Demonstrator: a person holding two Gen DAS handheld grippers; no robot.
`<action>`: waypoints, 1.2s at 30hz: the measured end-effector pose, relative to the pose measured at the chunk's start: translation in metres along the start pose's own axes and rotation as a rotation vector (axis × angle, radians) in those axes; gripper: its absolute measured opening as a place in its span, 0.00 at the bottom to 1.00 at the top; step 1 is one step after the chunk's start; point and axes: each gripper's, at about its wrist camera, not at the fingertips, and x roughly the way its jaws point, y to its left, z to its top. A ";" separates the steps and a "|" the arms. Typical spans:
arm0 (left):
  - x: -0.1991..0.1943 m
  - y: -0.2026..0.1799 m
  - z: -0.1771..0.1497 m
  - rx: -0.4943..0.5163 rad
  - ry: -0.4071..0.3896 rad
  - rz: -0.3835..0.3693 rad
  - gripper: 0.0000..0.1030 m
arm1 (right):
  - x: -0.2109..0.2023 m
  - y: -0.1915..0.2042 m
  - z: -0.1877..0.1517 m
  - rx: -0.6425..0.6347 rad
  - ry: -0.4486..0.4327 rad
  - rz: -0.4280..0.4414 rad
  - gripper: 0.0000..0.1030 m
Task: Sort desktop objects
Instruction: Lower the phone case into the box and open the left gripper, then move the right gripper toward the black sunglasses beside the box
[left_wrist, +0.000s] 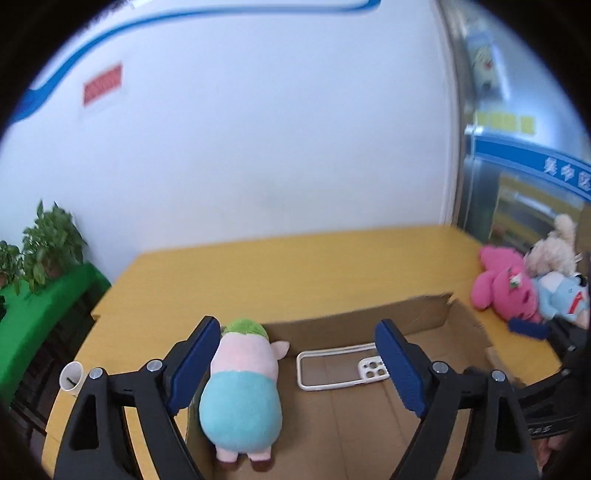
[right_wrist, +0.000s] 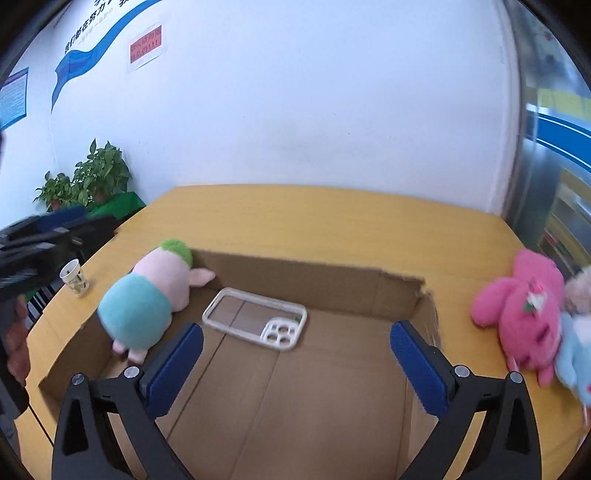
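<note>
A shallow cardboard box (left_wrist: 369, 321) (right_wrist: 295, 269) lies on the yellow desk. Inside it are a pink, teal and green plush toy (left_wrist: 242, 387) (right_wrist: 147, 299) against the left wall and a white phone case (left_wrist: 340, 365) (right_wrist: 255, 317). My left gripper (left_wrist: 299, 362) is open over the box, its left pad next to the plush but not holding it. My right gripper (right_wrist: 295, 354) is open and empty above the box floor. A pink plush (left_wrist: 506, 291) (right_wrist: 524, 317), a beige plush (left_wrist: 550, 247) and a light blue plush (left_wrist: 561, 295) (right_wrist: 576, 354) lie on the desk right of the box.
A paper cup (left_wrist: 71, 376) (right_wrist: 75, 277) stands at the desk's left edge (right_wrist: 44, 317). Potted plants (left_wrist: 40, 247) (right_wrist: 88, 177) sit on a green-covered stand to the left. A white wall stands behind the desk. The other gripper's body shows at the right edge of the left wrist view (left_wrist: 554, 387).
</note>
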 end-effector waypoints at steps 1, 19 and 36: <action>-0.011 0.001 -0.006 -0.002 -0.018 -0.008 0.83 | -0.012 0.002 -0.011 0.005 0.001 -0.009 1.00; -0.075 -0.032 -0.072 -0.045 -0.011 -0.012 0.84 | -0.116 0.030 -0.101 -0.027 -0.061 -0.108 1.00; -0.078 -0.031 -0.087 -0.101 0.001 -0.035 0.84 | -0.120 0.028 -0.114 -0.005 -0.049 -0.117 1.00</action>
